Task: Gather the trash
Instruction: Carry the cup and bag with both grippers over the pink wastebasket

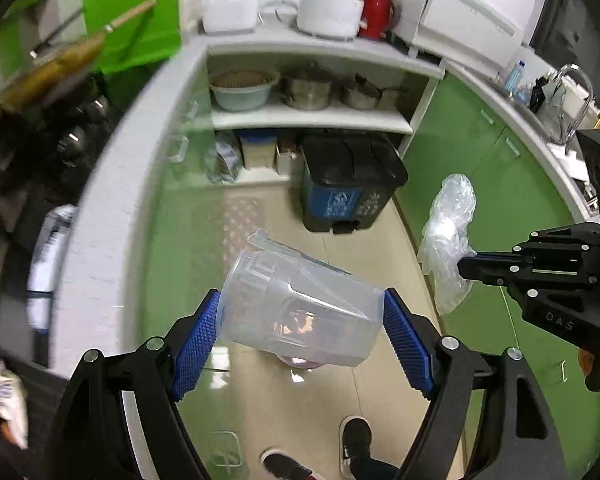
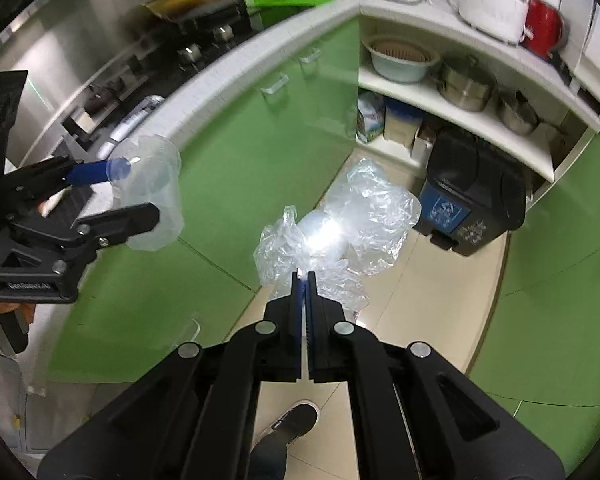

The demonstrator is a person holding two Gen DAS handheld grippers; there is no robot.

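My left gripper (image 1: pixel 302 320) is shut on a clear plastic cup (image 1: pixel 300 308), gripped sideways between the blue pads over the floor. The same cup (image 2: pixel 156 196) and left gripper (image 2: pixel 140 192) show at the left of the right wrist view. My right gripper (image 2: pixel 304 276) is shut on a crumpled clear plastic bag (image 2: pixel 340 232) that bulges beyond the fingertips. In the left wrist view that bag (image 1: pixel 448 236) hangs from the right gripper (image 1: pixel 466 266) at the right. A black two-lid pedal trash bin (image 1: pixel 348 184) (image 2: pixel 476 204) stands closed on the floor ahead, under the open shelves.
Green cabinets (image 1: pixel 480 160) line both sides of the narrow tiled floor (image 1: pixel 376 392). Pots and a basin (image 1: pixel 244 90) sit on the shelf. A rice cooker (image 1: pixel 330 12) and red kettle (image 1: pixel 378 14) stand on the counter. A person's shoes (image 1: pixel 354 440) are below.
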